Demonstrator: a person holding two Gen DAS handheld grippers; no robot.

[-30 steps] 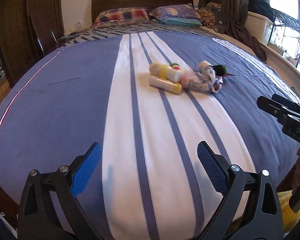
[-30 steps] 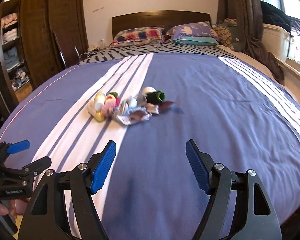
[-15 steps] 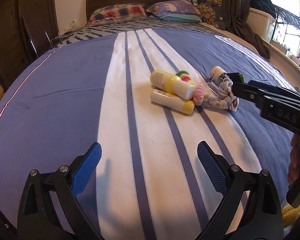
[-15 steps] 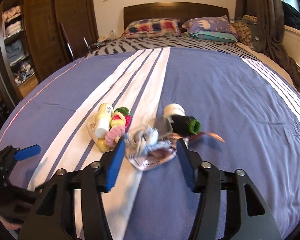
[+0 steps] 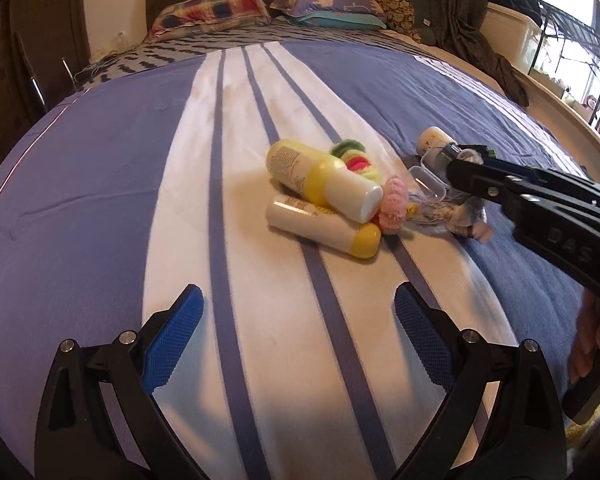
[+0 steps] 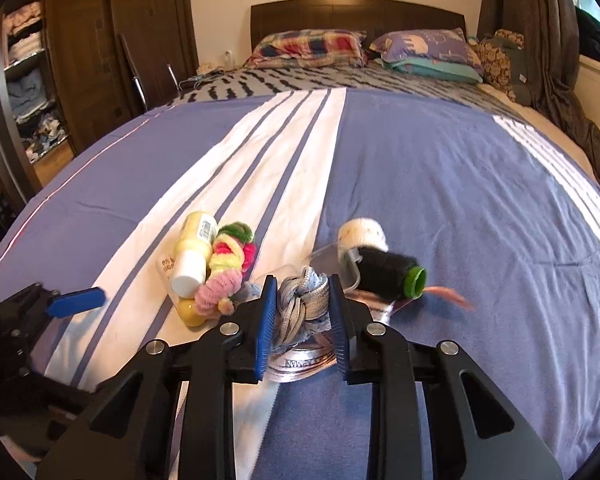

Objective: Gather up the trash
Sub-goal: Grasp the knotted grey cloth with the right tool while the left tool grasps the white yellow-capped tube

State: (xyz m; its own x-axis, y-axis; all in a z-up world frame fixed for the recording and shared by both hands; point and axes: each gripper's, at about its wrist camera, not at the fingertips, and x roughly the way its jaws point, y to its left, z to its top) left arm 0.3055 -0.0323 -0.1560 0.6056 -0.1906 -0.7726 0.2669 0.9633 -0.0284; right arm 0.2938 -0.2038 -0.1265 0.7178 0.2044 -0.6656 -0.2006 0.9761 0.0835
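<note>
A small heap of trash lies on the bed. It holds two white-and-yellow bottles, coloured fuzzy hair ties, a clear plastic piece, a black spool with a green end, a white roll and a knotted grey-blue cloth on a silvery wrapper. My right gripper has its jaws closed around the knotted cloth; it also shows in the left wrist view. My left gripper is open and empty, short of the bottles.
The bed has a blue cover with white stripes. Pillows and a dark headboard are at the far end. A wardrobe with shelves stands left; a curtain and draped clothes hang right.
Both grippers have moved forward toward the heap. My right gripper's jaws have narrowed from wide open and now clamp the knotted cloth. My left gripper stays open.
</note>
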